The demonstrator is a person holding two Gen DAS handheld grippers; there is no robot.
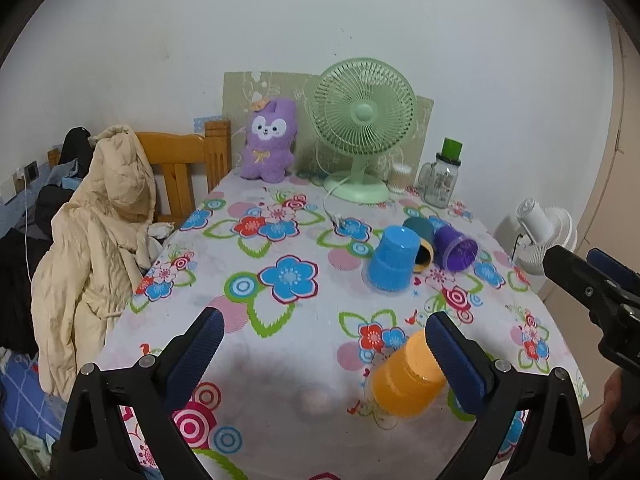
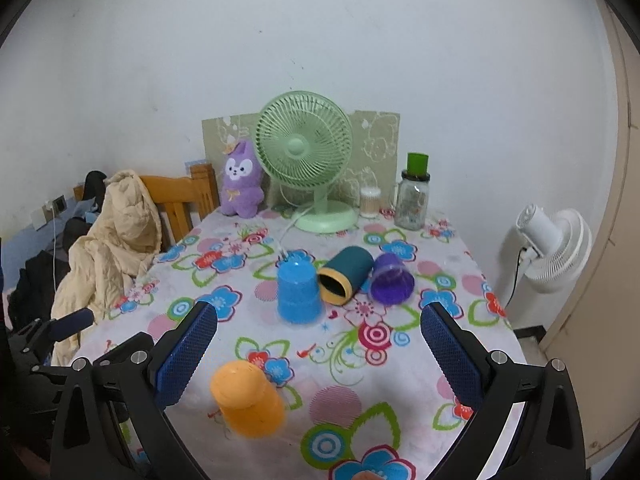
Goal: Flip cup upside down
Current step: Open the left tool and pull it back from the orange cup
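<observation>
An orange cup (image 2: 248, 398) stands upside down on the floral tablecloth near the front edge; it also shows in the left wrist view (image 1: 408, 380), partly behind my left gripper's right finger. A blue cup (image 2: 298, 294) stands upside down mid-table. A teal cup with a yellow rim (image 2: 345, 280) and a purple cup (image 2: 391, 284) lie on their sides beside it. My left gripper (image 1: 324, 344) is open and empty above the table's front. My right gripper (image 2: 320, 340) is open and empty, right of the orange cup.
A green desk fan (image 2: 306, 160), a purple plush toy (image 2: 240, 180), a toothpick jar (image 2: 370, 202) and a glass jar with a green lid (image 2: 412, 196) stand at the table's back. A chair with a beige jacket (image 2: 112, 236) is at the left. A white fan (image 2: 552, 248) stands at the right.
</observation>
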